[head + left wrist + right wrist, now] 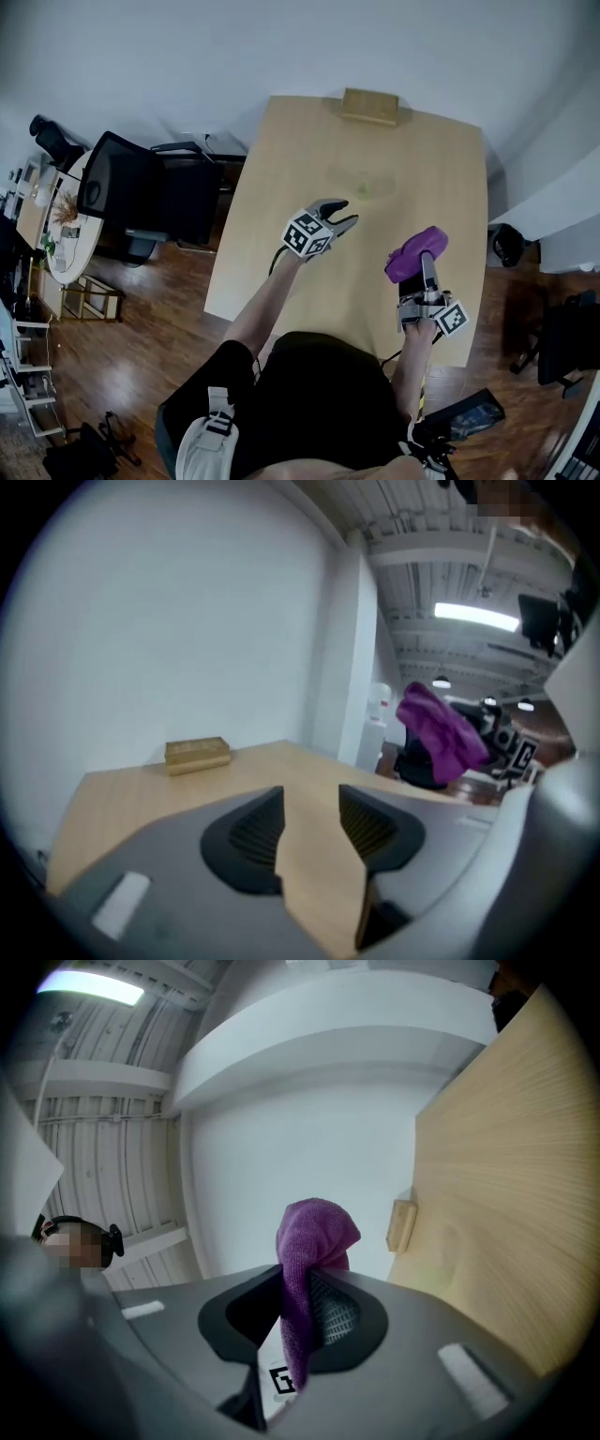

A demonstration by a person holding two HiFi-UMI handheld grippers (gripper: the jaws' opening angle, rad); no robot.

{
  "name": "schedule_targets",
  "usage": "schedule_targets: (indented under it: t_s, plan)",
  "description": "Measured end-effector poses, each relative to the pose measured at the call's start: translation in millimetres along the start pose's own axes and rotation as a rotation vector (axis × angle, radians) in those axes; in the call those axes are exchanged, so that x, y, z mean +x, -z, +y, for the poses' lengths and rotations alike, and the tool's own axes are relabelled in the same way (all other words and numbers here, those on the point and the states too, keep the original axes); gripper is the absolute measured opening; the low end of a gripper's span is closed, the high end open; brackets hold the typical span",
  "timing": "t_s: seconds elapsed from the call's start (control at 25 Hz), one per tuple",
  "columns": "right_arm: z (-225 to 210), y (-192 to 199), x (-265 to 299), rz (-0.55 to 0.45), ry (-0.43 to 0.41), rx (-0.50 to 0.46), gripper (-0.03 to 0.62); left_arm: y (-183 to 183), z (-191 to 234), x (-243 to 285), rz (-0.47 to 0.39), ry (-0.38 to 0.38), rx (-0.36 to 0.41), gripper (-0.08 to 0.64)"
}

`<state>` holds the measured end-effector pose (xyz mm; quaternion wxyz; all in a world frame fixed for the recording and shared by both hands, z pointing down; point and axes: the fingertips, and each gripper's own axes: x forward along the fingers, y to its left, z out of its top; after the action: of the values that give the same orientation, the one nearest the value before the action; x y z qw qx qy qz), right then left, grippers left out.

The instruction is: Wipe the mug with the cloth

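Purple cloth (415, 253) pinched tight in the right tongs (300, 1309), raised above the tabletop (441, 159), near right side. Left tongs (343, 215) spread wide, nothing between them, hovering mid-tabletop. Wooden block (370, 105) at the far edge.

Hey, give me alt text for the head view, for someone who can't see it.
Seen from above, a person at a wooden table grips a purple cloth in the right claw. The left claw hovers open and empty over the table; a wooden block sits at its far edge.
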<state>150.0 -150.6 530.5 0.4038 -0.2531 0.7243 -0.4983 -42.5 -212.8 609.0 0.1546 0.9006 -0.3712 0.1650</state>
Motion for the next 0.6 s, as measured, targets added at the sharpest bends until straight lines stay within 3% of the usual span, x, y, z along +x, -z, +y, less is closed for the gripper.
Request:
schedule_targets:
  t_s: [0.24,0.48,0.6]
  plan:
    - [-17.8,14.3,3.2,0.012,0.089,-0.011,0.061,49.2,61.6,68.4,0.343,-0.087,0.427,0.186]
    - [-25.2,13.5,2.9,0.01,0.144,-0.033,0.061,81.2,73.5,120.3,0.555,-0.008,0.704,0.186]
    - [-30.1,12.0,0.3,0.01,0.168,-0.039,0.061,98.7,76.8,141.4,0.658,0.045,0.782,0.187]
